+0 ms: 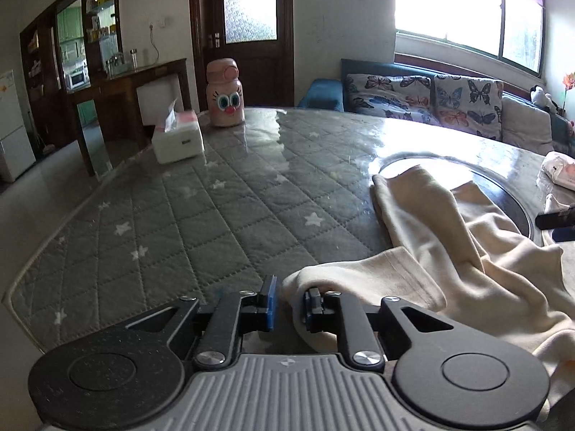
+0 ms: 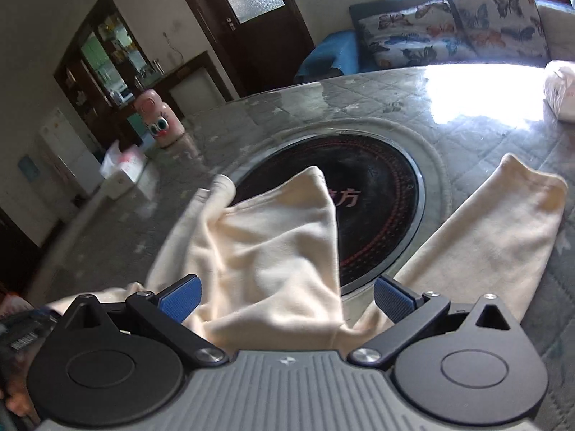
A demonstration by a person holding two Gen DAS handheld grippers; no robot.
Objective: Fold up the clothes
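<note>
A cream garment [image 1: 449,251] lies crumpled on the quilted grey table cover [image 1: 215,215], at the right in the left wrist view. My left gripper [image 1: 289,303] has its jaws nearly closed around a fold of the garment's edge. In the right wrist view the garment [image 2: 273,251] spreads ahead, with one leg or sleeve [image 2: 503,226] reaching to the right. My right gripper [image 2: 285,298] is open wide, its blue pads [image 2: 179,300] on either side of the cloth, just above it.
A round black hob [image 2: 373,197] is set in the table's middle, partly under the garment. A pink bottle with cartoon eyes [image 1: 224,93] and a tissue box [image 1: 176,136] stand at the far left. A wipes pack [image 1: 560,172] lies at the right.
</note>
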